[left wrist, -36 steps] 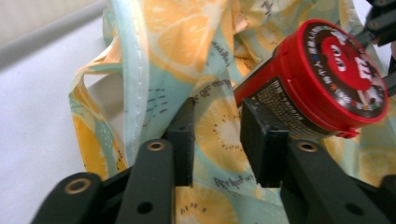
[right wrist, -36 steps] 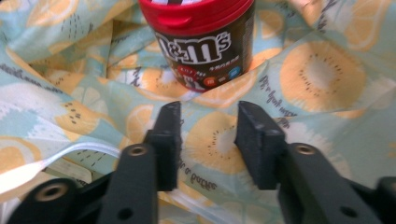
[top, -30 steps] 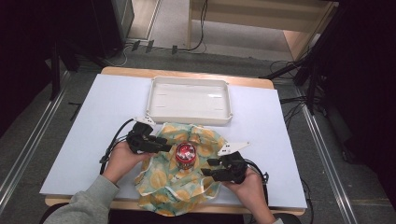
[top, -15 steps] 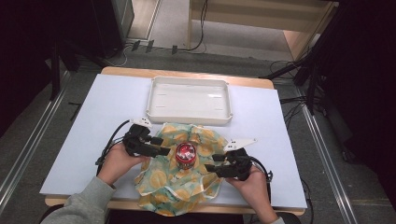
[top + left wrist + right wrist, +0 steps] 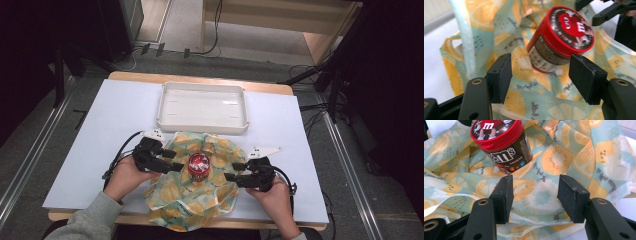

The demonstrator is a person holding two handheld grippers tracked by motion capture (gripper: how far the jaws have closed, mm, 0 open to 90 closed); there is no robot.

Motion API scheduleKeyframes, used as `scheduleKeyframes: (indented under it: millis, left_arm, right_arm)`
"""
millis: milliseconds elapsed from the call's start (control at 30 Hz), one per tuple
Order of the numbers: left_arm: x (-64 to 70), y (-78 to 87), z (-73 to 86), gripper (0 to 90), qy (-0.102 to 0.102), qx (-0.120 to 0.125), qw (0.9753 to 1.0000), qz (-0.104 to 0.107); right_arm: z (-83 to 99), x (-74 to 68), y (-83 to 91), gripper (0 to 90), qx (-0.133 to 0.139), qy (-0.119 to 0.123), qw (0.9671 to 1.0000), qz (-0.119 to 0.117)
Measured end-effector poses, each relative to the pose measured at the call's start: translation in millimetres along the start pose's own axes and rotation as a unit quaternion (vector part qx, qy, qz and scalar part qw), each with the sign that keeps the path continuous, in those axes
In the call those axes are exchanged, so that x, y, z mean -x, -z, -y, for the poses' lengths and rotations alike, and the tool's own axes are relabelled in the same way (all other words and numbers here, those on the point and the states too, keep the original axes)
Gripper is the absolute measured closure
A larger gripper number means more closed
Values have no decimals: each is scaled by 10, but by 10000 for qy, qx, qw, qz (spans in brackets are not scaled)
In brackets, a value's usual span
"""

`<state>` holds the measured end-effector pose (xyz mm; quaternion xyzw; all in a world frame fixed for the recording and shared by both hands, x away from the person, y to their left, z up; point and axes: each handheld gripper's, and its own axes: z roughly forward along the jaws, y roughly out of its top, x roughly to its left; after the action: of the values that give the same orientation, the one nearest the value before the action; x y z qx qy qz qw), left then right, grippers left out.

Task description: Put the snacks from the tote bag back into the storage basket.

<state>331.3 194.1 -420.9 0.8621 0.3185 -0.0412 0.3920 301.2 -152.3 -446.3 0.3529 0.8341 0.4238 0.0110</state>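
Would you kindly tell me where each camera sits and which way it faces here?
High view: above the person's side, looking forward and down at the table, tray and both hands.
Left gripper view: rides the left claw, facing the candy jar on the cloth.
Right gripper view: rides the right claw, facing that jar's label side.
All three share the jar and cloth.

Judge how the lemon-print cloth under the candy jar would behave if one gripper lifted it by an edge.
The lemon-print cloth lies rumpled in soft folds, so it would probably sag and drape rather than hold shape. The M&M's jar stands on it, so lifting an edge would likely tip or roll the jar. It looks thin, so probably light.
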Motion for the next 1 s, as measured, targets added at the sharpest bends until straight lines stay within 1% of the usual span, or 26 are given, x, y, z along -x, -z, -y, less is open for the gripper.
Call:
scheduleKeyframes:
  millis: [133, 167, 300, 433, 500, 533, 567, 633, 733, 800, 1000]
  left_arm:
    - [29, -2, 8, 356, -34, 20, 10000, 58]
    - [39, 1, 9, 356, -36, 6, 10000, 32]
    - [72, 0, 16, 351, -86, 37, 9999, 83]
    - [113, -26, 21, 326, -143, 12, 9998, 144]
    - [125, -42, 25, 298, -164, 13, 9997, 181]
    - [133, -50, 27, 296, -189, 27, 9997, 176]
    - [137, -56, 28, 272, -198, 53, 9996, 176]
    - [147, -70, 33, 257, -195, 88, 9995, 227]
    - [182, -98, 35, 233, -272, 66, 9994, 195]
    - [215, -130, 37, 222, -323, 70, 9992, 209]
    - [235, -171, 39, 219, -374, 36, 9990, 235]
  right_arm:
    - [-8, 21, 8, 475, -8, -41, 10000, 10]
    - [-9, 23, 8, 475, -4, -37, 10000, 20]
    - [-10, 28, 7, 474, -2, -42, 10000, 16]
    - [-12, 41, 8, 472, -3, -63, 10000, 25]
    - [-16, 49, 8, 468, -6, -61, 10000, 27]
    - [-16, 51, 7, 468, -8, -65, 10000, 26]
    - [-17, 53, 6, 467, -6, -71, 10000, 19]
    - [-18, 55, 5, 466, -9, -73, 10000, 13]
    - [-19, 56, 3, 465, -17, -84, 10000, 10]
    - [-19, 59, 1, 465, -9, -78, 10000, 11]
    - [-20, 63, -2, 464, -29, -87, 10000, 32]
